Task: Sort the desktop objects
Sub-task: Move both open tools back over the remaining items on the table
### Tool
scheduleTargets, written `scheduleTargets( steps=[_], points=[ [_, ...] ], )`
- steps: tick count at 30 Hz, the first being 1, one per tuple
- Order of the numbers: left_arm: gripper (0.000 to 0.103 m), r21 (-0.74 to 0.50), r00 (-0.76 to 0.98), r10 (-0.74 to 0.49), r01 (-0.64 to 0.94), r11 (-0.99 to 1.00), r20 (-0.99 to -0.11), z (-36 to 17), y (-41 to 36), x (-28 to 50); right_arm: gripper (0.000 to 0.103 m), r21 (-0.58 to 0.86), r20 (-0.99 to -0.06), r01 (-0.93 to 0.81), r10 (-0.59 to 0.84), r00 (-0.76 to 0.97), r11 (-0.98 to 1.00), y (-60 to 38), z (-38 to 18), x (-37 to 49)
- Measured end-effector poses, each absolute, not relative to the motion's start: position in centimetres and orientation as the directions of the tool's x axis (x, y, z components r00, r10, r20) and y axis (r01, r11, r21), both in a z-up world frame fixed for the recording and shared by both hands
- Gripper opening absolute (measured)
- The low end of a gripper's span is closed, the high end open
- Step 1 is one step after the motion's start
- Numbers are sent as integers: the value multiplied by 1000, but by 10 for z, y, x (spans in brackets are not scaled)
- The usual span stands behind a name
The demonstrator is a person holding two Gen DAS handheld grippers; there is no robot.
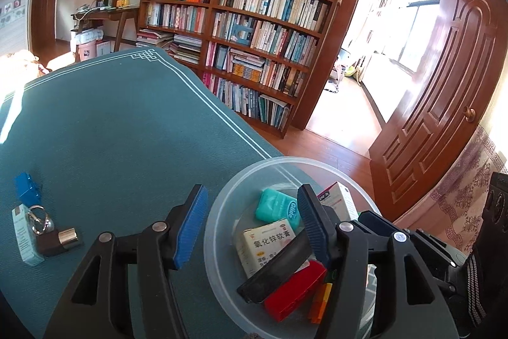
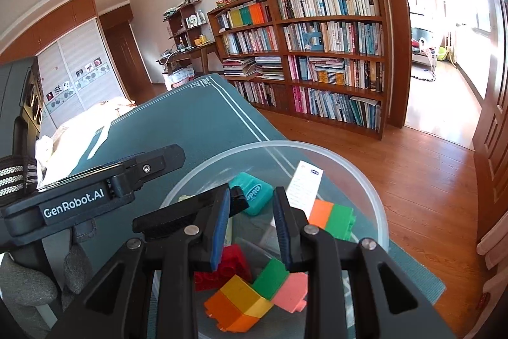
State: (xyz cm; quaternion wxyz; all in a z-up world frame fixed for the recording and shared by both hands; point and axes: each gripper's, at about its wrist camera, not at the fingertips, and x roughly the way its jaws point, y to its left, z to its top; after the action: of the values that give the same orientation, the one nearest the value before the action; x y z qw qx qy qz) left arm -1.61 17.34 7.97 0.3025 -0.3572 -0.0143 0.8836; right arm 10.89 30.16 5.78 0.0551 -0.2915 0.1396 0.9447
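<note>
Worktop [image 1: 111, 123]: covered by a teal mat with a white line border.

Bowl [image 1: 222, 205]: clear plastic, round, at the mat's near right corner. It is the reference for all places below.

Left tool [image 1: 252, 189]: over the bowl's left rim. Jaws about half open, pads touching nothing.

Right tool [image 2: 251, 190]: over the bowl's middle. Jaws drawn to a narrow gap, nothing gripped.

Black flat item [image 1: 276, 269]: in the bowl, long axis slanting from near left to far right, lying partly over the ointment box [image 1: 263, 247], which is white and yellow with printed characters.

Pink-and-white carton [image 1: 339, 199]: propped against the bowl's right wall, standing on end.

Red block [image 1: 295, 288]: in the bowl, just beside the black item and parallel to it.

Teal floss case [image 1: 277, 208]: in the far part of the bowl, lying flat, label up.

Toy blocks: orange-and-green [image 2: 333, 215] at the bowl's right; yellow-and-orange [image 2: 241, 304], green [image 2: 273, 275] and pink [image 2: 292, 291] close together at its near side.

Pale green carton [image 1: 23, 235]: well left of the bowl, lying flat, long axis running near to far.

Padlock [image 1: 54, 239]: well left of the bowl, beside the pale carton, with a key ring attached.

Blue box [image 1: 27, 188]: well left of the bowl, just beyond the padlock.
</note>
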Motion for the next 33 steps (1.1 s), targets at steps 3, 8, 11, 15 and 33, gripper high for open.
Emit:
scheduleTargets(
  steps=[3, 8, 11, 15, 33],
  points=[
    [62, -244, -588, 516, -480, -842, -623, 79, 154, -18, 31, 232, -566, -138, -19, -824, -963, 286, 59, 102],
    [62, -216, -660, 429, -382, -899, -617, 80, 117, -21, 32, 227, -568, -56, -85, -818, -972, 257, 59, 93],
    [62, -182, -696, 361, -319, -930, -620, 78, 94, -24, 32, 219, -570, -5, -124, -813, -976, 239, 58, 88],
    [62, -158, -722, 284, -239, -958, -631, 71, 64, -28, 32, 207, -572, 54, -166, -803, -977, 215, 57, 80],
    [62, -157, -716, 105, 7, -988, -691, 35, -9, -49, 47, 206, -651, 180, -272, -709, -962, 153, 25, 47]
  ],
)
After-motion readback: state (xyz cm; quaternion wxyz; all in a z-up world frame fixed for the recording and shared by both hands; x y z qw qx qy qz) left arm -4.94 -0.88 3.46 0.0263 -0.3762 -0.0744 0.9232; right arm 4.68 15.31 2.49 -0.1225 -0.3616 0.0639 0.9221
